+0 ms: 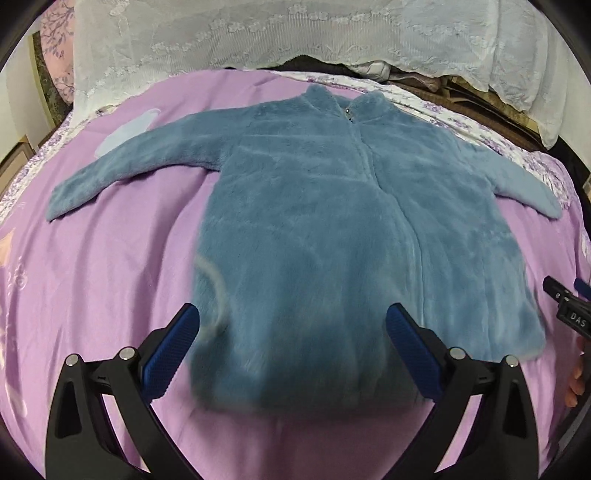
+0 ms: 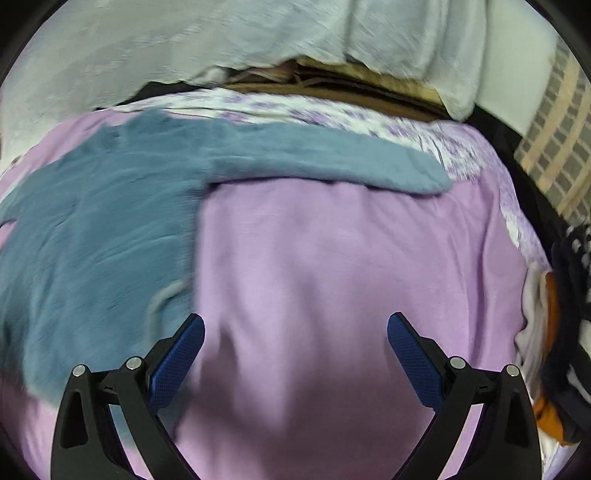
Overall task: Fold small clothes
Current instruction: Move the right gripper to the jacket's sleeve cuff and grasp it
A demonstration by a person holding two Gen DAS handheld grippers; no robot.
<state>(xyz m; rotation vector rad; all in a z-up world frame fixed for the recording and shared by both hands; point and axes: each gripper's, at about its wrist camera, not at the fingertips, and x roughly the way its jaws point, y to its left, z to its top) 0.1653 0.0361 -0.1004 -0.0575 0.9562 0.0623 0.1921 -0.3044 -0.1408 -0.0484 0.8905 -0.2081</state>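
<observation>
Fleece jacket point(image 1: 332, 221), blue and fluffy, lies spread flat and front up on the lilac bedspread point(image 1: 103, 288), sleeves stretched out to both sides and its zipper point(image 1: 380, 177) running from collar to hem. Biggest of all in both views is that bedspread, which covers the bed under the whole garment; behind it hangs a white lace cloth point(image 1: 258, 33) draped over stacked things. At the bed's right edge, in the right wrist view, sits a heap of other clothes point(image 2: 565, 332), dark, white and orange. The left gripper point(image 1: 291, 332) hovers over the jacket's hem with its jaws spread wide and nothing between them. The right gripper point(image 2: 295, 339) hangs over bare bedspread just beside the jacket's right side, below the sleeve point(image 2: 332, 162), likewise gaping wide and empty.
</observation>
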